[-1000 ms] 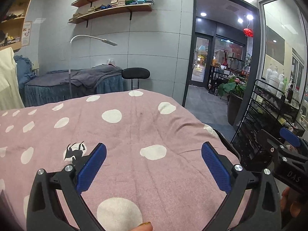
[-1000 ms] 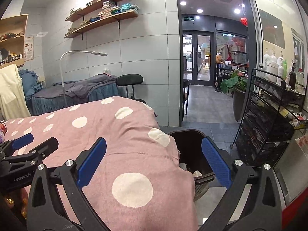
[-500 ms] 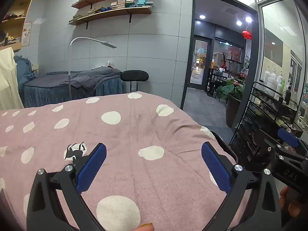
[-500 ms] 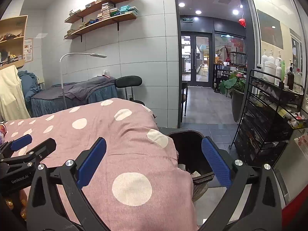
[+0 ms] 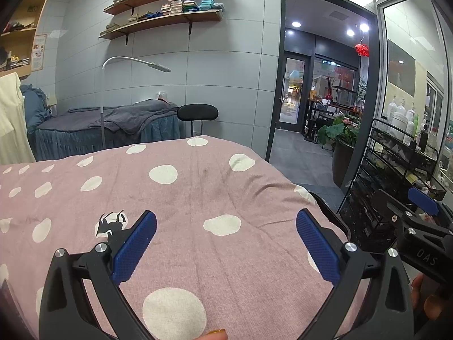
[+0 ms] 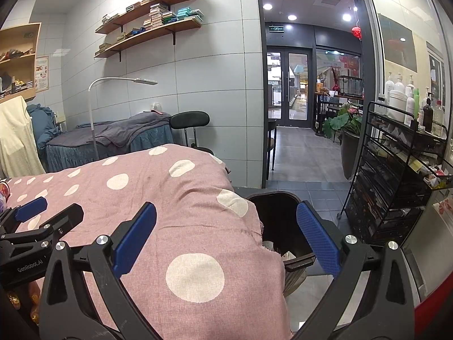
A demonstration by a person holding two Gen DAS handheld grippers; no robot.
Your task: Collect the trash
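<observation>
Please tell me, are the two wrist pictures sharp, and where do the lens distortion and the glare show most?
Left wrist view: sharp, dark corners; the dark door frame bows; ceiling spotlights glare; the open left gripper is above the pink polka-dot cover. Right wrist view: equally sharp; the black wire rack curves, and the open right gripper frames the dark trash bin.

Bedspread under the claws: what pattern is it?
Dusty pink bedspread with white polka dots, plus one small black insect-like print; clearest in the left wrist view.

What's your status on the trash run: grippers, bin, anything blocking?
Left gripper open, empty, over the polka-dot cover. Right gripper open, empty, above the cover's edge. Dark bin beside the bed, scraps inside. No loose trash visible; nothing blocking.
</observation>
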